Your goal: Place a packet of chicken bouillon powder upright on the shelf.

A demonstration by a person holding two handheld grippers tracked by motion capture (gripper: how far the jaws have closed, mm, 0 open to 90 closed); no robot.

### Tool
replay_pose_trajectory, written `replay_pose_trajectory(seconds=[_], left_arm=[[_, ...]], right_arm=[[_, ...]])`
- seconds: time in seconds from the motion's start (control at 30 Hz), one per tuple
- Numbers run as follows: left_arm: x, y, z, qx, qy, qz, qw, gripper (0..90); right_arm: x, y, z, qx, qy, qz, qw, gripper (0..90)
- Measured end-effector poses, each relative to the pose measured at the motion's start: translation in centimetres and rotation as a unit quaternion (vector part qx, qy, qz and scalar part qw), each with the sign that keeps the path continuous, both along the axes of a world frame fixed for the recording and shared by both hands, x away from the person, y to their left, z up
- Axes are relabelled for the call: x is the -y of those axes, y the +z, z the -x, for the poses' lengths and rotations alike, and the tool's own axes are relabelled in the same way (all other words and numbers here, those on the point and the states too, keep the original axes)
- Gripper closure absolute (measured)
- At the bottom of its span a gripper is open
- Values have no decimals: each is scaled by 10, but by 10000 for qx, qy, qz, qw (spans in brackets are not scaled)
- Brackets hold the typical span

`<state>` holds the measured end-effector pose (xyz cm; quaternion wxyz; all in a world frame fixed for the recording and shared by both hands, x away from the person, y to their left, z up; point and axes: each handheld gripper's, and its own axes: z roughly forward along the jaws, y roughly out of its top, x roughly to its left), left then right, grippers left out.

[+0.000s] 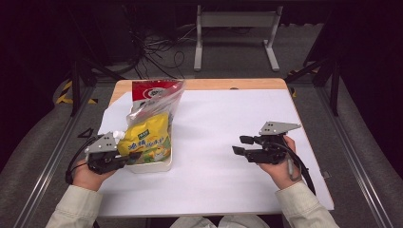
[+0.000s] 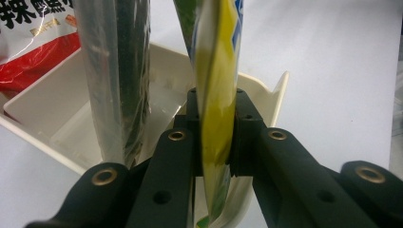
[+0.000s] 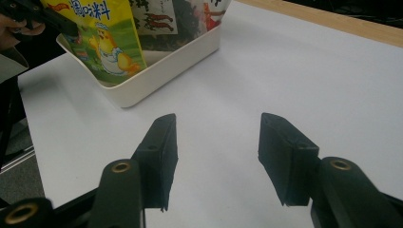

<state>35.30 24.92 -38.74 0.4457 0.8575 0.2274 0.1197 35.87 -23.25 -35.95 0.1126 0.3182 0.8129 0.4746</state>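
yellow pouch [image 1: 145, 141] is standing in the white tray [image 1: 157, 167] at the left side of the desk [image 1: 228, 137], and your left tool [image 1: 127, 159] is clamping its edge; in the left gripper view the jaws are pressing on the yellow pouch [image 2: 216, 95] from both sides, with the white tray [image 2: 43, 107] lying just beyond them. a clear bag with dark contents [image 2: 119, 71] is standing upright in the tray beside the pouch, and a red and white bag [image 1: 154, 92] is leaning at the tray's far end.

your right tool [image 1: 243, 145] is sitting well apart from the tray, over the bare right half of the desk, and you are holding it roughly level, pointing left toward the tray. its jaws are standing apart with nothing between them. in the right gripper view your right tool [image 3: 216, 156] is looking across the white desk [image 3: 285, 71] at the white tray [image 3: 161, 71], with the yellow pouch [image 3: 104, 38] standing in it.
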Motion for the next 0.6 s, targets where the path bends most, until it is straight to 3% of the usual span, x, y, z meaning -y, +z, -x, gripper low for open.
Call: replay_pose_trajectory(seconds=[0.17,0.23,0.27,0.3,0.33,0.47,0.6], left_arm=[[2,2,1,-71,126,-19,9999,809],[1,4,1,-73,148,123,9998,776],[-1,7,2,-89,129,322,9994,729],[-1,7,2,-89,129,322,9994,668],[-5,13,4,-115,138,600,9980,617],[-8,19,13,-31,233,752,9969,438],[-16,24,23,51,435,928,9947,316]], right_arm=[[5,0,0,0,-46,-33,10000,456],[7,0,1,11,-72,-26,10000,435],[8,0,1,32,-93,-27,9999,420],[8,0,1,32,-93,-27,9999,420],[12,0,1,64,-113,-45,9999,391],[18,0,3,141,-162,-32,9998,367],[27,1,6,206,-180,-32,9996,359]])
